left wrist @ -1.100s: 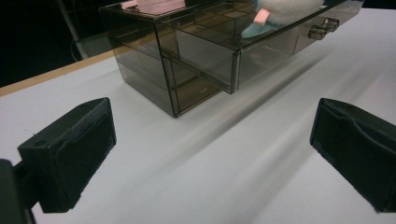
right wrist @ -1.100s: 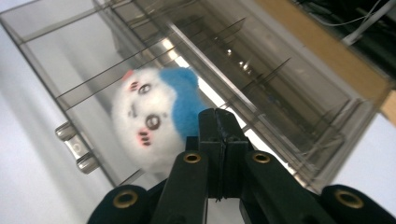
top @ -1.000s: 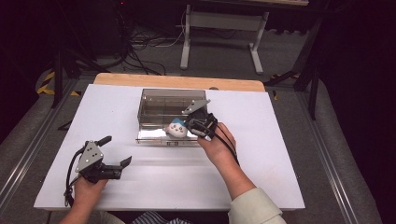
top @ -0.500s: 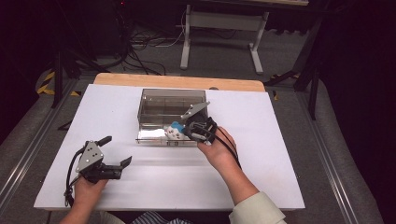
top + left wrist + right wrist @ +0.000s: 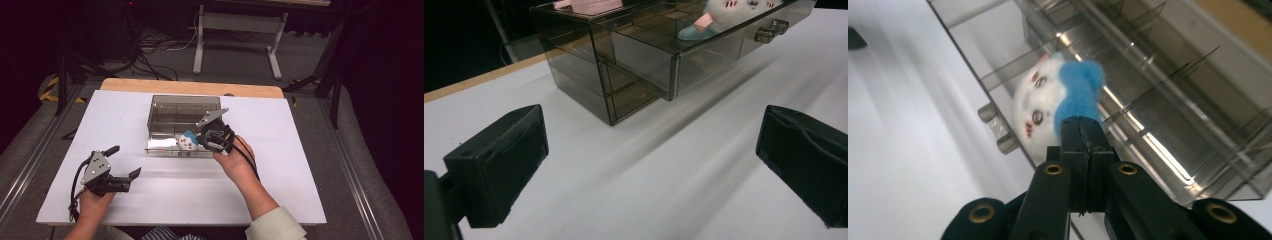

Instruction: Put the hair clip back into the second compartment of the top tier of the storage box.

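You had two grippers at one white table (image 5: 300,150). Your left gripper (image 5: 125,162) sat low near the table's near-left part, held in your left hand (image 5: 95,200), its two jaws spread wide with nothing between them; in the left gripper view both black pads (image 5: 504,160) stood well apart over bare tabletop. Your right gripper (image 5: 202,136) reached over the one smoky clear drawer box (image 5: 182,107) at the middle of the table, your right hand (image 5: 235,162) behind it. Its jaws were pressed together; in the right gripper view they met just at the blue part of the toy, though I cannot tell whether any of it was pinched between them. There was one plush toy (image 5: 1058,97), white with a blue top and a small face, lying in the one pulled-out drawer (image 5: 724,35). That drawer's front carried two small clear knobs (image 5: 998,130), side by side.
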